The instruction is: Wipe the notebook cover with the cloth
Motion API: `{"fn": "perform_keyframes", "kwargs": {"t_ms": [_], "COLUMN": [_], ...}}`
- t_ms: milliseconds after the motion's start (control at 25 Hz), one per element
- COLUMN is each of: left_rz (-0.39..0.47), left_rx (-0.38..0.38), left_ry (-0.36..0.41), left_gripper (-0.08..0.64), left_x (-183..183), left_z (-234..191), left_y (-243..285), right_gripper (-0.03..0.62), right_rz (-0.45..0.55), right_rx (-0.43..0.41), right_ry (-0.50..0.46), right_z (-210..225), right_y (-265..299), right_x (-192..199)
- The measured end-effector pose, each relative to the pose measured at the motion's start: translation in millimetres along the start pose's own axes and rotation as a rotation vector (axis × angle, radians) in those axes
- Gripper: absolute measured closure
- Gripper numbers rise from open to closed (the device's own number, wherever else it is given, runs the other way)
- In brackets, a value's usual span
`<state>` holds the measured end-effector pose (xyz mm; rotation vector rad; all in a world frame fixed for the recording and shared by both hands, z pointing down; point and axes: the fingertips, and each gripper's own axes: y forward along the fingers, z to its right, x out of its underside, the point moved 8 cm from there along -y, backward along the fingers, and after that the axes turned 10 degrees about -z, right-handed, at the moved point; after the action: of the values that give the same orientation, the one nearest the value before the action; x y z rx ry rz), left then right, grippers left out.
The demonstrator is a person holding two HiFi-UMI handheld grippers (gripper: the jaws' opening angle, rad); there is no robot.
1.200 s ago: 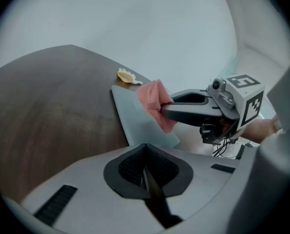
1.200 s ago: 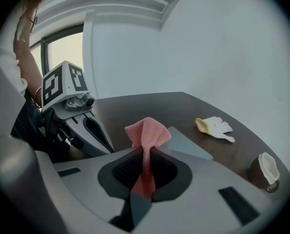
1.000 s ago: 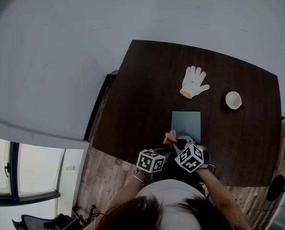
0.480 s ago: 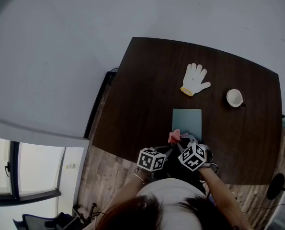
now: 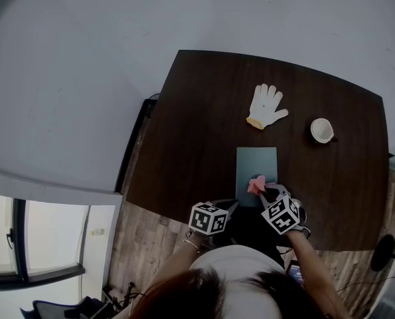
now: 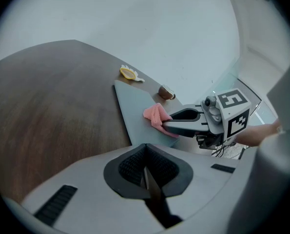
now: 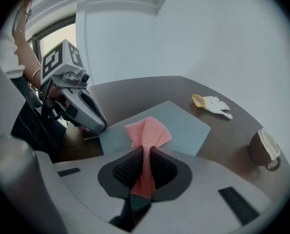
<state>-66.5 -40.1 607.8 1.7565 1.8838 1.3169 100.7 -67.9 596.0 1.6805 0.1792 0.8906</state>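
A grey-blue notebook (image 5: 255, 171) (image 7: 179, 123) (image 6: 135, 108) lies flat on the dark wooden table (image 5: 204, 118) near its front edge. My right gripper (image 5: 263, 189) (image 7: 145, 167) is shut on a pink cloth (image 5: 255, 184) (image 7: 147, 133) (image 6: 156, 117), which hangs over the near part of the notebook cover. My left gripper (image 5: 229, 208) (image 6: 145, 172) is shut with nothing in it, just off the notebook's near left corner at the table edge.
A white work glove (image 5: 265, 106) (image 7: 212, 104) with a yellow cuff lies beyond the notebook. A white cup (image 5: 322, 130) (image 7: 262, 150) stands to the right of it. The table's front edge runs close under both grippers, with wooden floor (image 5: 144, 244) below.
My right gripper has carried the pink cloth to the right and forward, from the notebook's near left corner onto its cover. The left gripper has stayed at the table edge.
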Motion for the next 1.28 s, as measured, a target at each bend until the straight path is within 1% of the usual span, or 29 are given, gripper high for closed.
{"fn": "perform_keyframes", "kwargs": {"t_ms": [280,520,640,760,880,1000,1160,1280], "left_rz": [0.000,0.006,0.030,0.062,0.079,0.075,0.063,0.061], "left_rx": [-0.003,-0.006,0.006,0.014,0.011,0.014,0.013,0.006], "left_ry": [-0.001,0.003,0.000,-0.012,-0.023,-0.024,-0.022,-0.032], "left_gripper": [0.541,0.541,0.541,0.541,0.541,0.541,0.541,0.541], "left_x": [0.6,2.8,4.3,3.7,4.3,7.2,11.3,13.5], "left_z": [0.3,1.4,1.9,0.1,-2.8,-3.2,-3.3,-6.2], "left_y": [0.4,-2.2,-7.9,-17.0,-24.0,-25.6,-26.9,-27.1], "right_gripper": [0.551,0.551,0.551,0.551,0.551,0.551,0.551,0.551], "right_rz": [-0.021,-0.043,-0.011,0.057,0.114,0.136,0.118,0.083], "right_rx": [0.060,0.109,0.136,0.145,0.093,0.020,-0.060,-0.106], "right_ry": [0.074,0.147,0.175,0.176,0.144,0.074,-0.049,-0.123], "right_z": [18.9,26.2,26.8,20.3,4.1,-17.6,-47.0,-64.9], "right_y": [-13.7,-22.4,-33.8,-45.8,-48.2,-41.7,-27.5,-11.1], "right_x": [32.5,53.8,50.7,34.7,10.9,-11.0,-32.7,-39.2]}}
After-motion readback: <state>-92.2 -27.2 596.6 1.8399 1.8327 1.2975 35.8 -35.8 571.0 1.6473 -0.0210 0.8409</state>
